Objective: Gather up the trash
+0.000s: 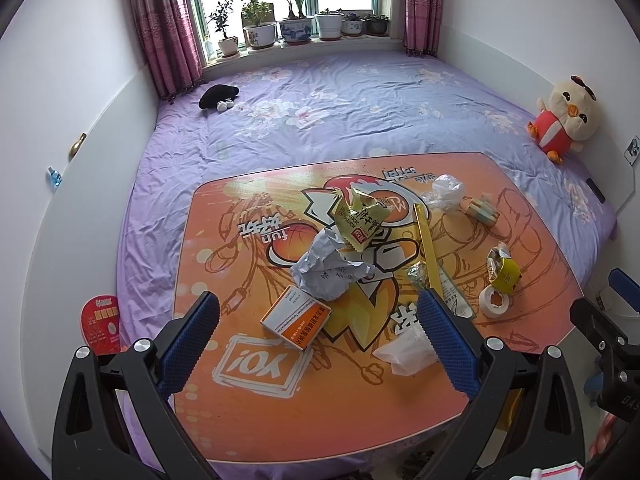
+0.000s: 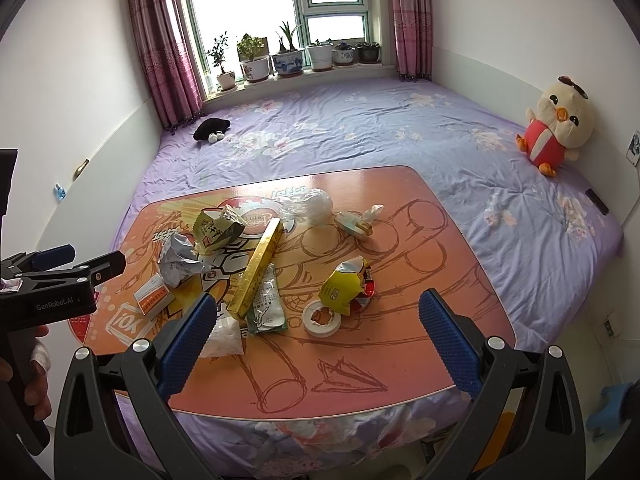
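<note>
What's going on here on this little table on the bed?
A person holds a pair of tongs in each hand over an orange table littered with trash: a crumpled paper, snack wrappers, a tape roll. The left tongs and right tongs are both open and hold nothing; collecting hasn't started.

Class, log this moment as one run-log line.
left gripper: open, empty | right gripper: open, empty | trash: on table, untouched
</note>
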`<state>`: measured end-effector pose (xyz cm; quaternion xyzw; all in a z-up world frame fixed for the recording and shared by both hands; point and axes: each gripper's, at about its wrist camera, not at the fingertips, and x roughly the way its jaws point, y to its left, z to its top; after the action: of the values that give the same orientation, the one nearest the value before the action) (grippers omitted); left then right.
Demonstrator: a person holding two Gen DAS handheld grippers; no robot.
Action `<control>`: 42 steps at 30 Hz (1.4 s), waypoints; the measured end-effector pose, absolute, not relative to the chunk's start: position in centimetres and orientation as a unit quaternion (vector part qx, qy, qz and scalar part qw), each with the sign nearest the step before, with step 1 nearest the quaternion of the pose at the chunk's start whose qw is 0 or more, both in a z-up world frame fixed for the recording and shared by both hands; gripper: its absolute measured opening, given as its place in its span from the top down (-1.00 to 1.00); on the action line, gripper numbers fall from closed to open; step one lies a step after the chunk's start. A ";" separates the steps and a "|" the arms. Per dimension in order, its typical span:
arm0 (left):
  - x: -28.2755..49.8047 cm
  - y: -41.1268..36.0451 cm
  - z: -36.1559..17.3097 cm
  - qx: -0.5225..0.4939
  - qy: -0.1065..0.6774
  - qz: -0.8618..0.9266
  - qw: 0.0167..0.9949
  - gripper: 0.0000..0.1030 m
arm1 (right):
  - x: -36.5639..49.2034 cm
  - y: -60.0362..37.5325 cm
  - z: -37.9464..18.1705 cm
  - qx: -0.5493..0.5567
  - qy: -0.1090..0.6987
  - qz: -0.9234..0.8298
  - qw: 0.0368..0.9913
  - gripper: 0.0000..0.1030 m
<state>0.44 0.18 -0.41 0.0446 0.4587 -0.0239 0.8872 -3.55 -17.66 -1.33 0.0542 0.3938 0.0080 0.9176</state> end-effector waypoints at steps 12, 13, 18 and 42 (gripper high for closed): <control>0.5 0.2 -0.4 0.044 0.459 -0.024 0.887 -0.91 | -3.5 -17.8 -1.3 0.055 0.395 0.008 0.917 -0.95; 0.5 0.2 -0.4 0.044 0.459 -0.024 0.887 -0.91 | -3.5 -17.8 -1.3 0.055 0.395 0.008 0.917 -0.95; 0.3 0.0 -0.5 0.043 0.460 -0.023 0.886 -0.91 | -3.5 -17.8 -1.3 0.055 0.395 0.008 0.917 -0.95; 0.2 0.0 -0.8 0.040 0.463 -0.024 0.885 -0.91 | -3.6 -18.1 -1.4 0.059 0.396 0.008 0.916 -0.95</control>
<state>0.19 -0.03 -0.77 0.0401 0.4634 -0.0240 0.8849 -3.59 -18.12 -1.40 0.0593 0.3963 0.0077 0.9162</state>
